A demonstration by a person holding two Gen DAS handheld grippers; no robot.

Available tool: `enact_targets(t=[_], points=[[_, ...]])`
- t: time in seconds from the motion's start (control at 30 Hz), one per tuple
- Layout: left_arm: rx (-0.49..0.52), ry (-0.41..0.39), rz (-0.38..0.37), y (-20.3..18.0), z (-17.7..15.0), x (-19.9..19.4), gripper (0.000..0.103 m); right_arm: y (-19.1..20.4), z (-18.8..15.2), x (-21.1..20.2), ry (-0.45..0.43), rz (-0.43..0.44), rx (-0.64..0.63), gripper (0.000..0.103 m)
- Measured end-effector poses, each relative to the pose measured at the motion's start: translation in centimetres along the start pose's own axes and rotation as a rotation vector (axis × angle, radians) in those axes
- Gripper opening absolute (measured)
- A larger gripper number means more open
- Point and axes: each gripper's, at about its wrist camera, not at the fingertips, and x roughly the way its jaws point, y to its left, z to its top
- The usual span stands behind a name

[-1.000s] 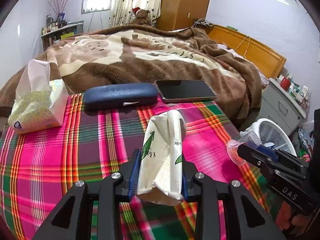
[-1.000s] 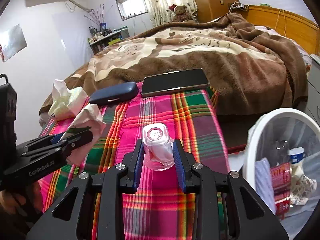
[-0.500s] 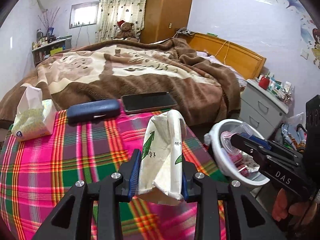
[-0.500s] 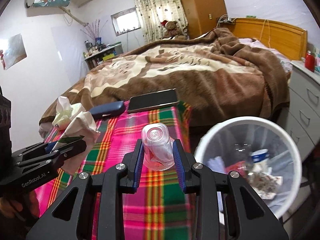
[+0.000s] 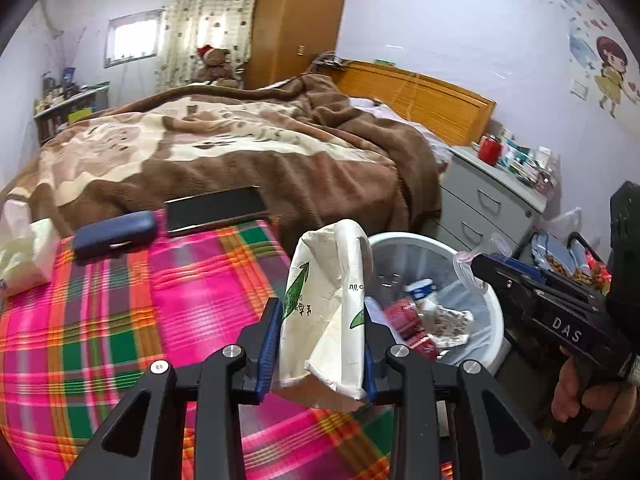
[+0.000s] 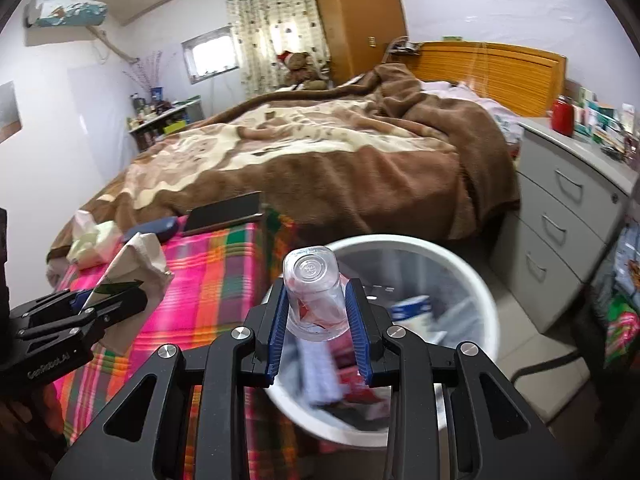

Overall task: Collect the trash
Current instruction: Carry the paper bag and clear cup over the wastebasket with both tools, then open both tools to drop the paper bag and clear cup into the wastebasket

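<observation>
My left gripper (image 5: 320,344) is shut on a crumpled white paper bag with green print (image 5: 324,304) and holds it over the right edge of the plaid table, beside the white trash bin (image 5: 486,300). My right gripper (image 6: 318,320) is shut on a clear plastic cup (image 6: 314,292), held upside down above the bin (image 6: 472,280). The bin holds several wrappers and cartons. The right gripper also shows in the left wrist view (image 5: 476,264), over the bin's right rim. The left gripper with its bag (image 6: 140,260) shows at the left of the right wrist view.
The plaid pink-green cloth (image 5: 120,300) covers the table. On it lie a blue glasses case (image 5: 114,232), a black tablet (image 5: 214,210) and a tissue pack (image 5: 24,252). A bed with a brown blanket (image 5: 240,148) stands behind. A grey drawer unit (image 6: 568,216) stands right of the bin.
Both grippers have swung right from over the table toward the bin. The right gripper with the cup now hangs above the bin's opening; the left one has reached the table's right edge.
</observation>
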Motion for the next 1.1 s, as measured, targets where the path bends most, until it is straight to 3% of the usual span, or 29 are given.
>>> enact_targets(t=[0.27, 0.63, 0.77, 0.83, 0.87, 0.97, 1.1], points=[[0.023, 0.079, -0.075, -4.6, -0.6, 4.4, 0.035, -4.6, -0.8, 1.1, 0.051, -0.086, 0.055, 0.03], [0.057, 0.15, -0.081, -8.7, -1.3, 9.4, 0.036, -7.7, -1.9, 3.0, 0.126, -0.093, 0.077, 0.031], [0.047, 0.148, -0.075, -9.0, -1.0, 9.9, 0.053, -8.1, -1.9, 3.1, 0.134, -0.082, 0.083, 0.032], [0.036, 0.149, -0.079, -9.0, -1.0, 9.9, 0.054, -8.1, -1.9, 3.1, 0.133, -0.079, 0.082, 0.032], [0.03, 0.151, -0.082, -8.9, -0.9, 9.9, 0.055, -8.4, -1.9, 3.4, 0.136, -0.075, 0.083, 0.034], [0.034, 0.141, -0.064, -8.8, -0.9, 9.6, 0.066, -8.5, -1.9, 3.2, 0.131, -0.059, 0.091, 0.056], [0.027, 0.129, -0.057, -8.6, -1.0, 8.8, 0.066, -8.0, -1.8, 2.6, 0.109, -0.057, 0.083, 0.057]])
